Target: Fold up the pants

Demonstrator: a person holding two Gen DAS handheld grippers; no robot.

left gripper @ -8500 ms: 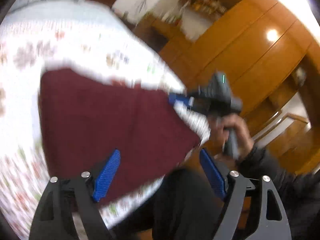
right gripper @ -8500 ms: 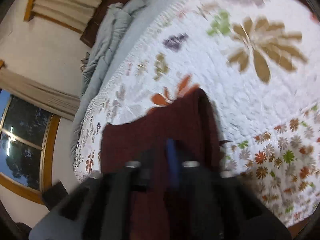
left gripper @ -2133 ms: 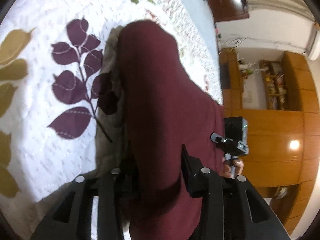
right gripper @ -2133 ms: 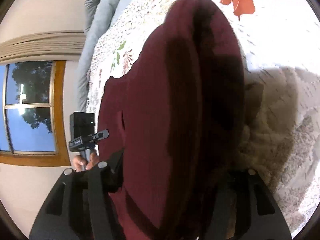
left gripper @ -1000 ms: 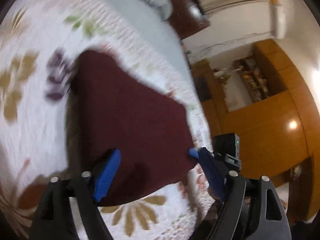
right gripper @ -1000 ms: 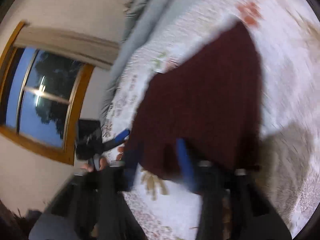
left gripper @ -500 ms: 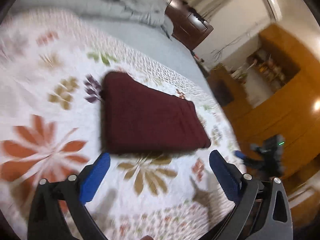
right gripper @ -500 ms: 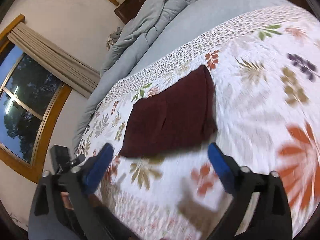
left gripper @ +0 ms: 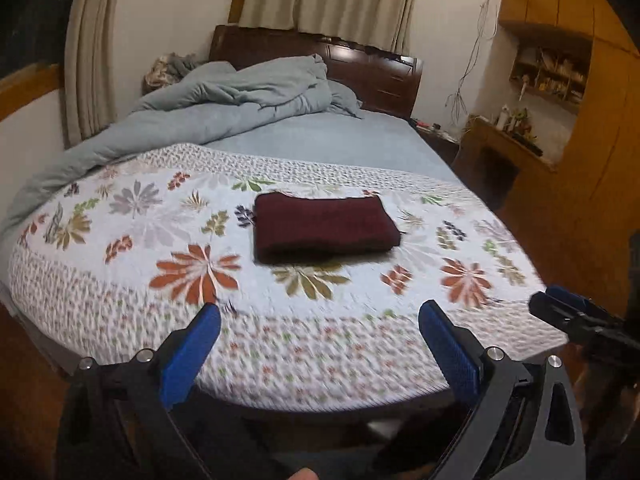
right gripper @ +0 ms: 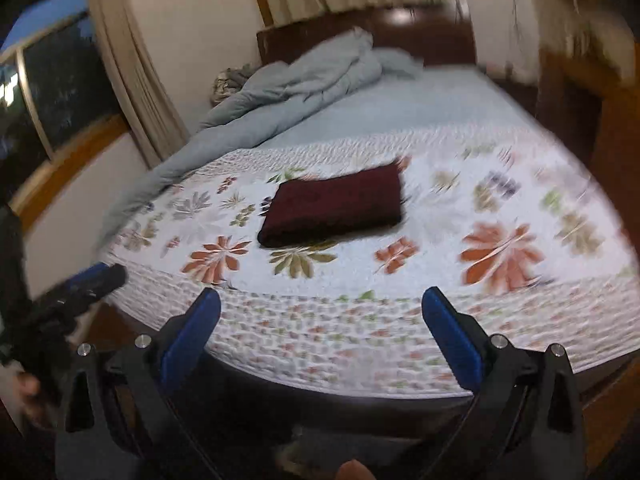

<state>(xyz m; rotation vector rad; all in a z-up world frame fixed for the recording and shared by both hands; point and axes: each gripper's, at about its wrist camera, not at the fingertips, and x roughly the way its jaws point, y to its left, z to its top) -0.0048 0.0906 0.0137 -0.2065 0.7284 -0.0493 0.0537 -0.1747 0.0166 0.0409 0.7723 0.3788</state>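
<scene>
Pants, dark maroon fabric folded into a thick rectangle (left gripper: 324, 229), lie mid-quilt at 12 o'clock of both released grippers, left (left gripper: 318, 338) and right (right gripper: 320, 322); risk: bulky top layer springs open, nothing pins it

No readable text, labels, brands or numbers in either view.

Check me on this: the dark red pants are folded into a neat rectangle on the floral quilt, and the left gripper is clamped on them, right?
Not quite. The pants do lie folded on the floral quilt, but the left gripper is open and well clear of them, with nothing between its jaws. The left wrist view shows it.
</scene>
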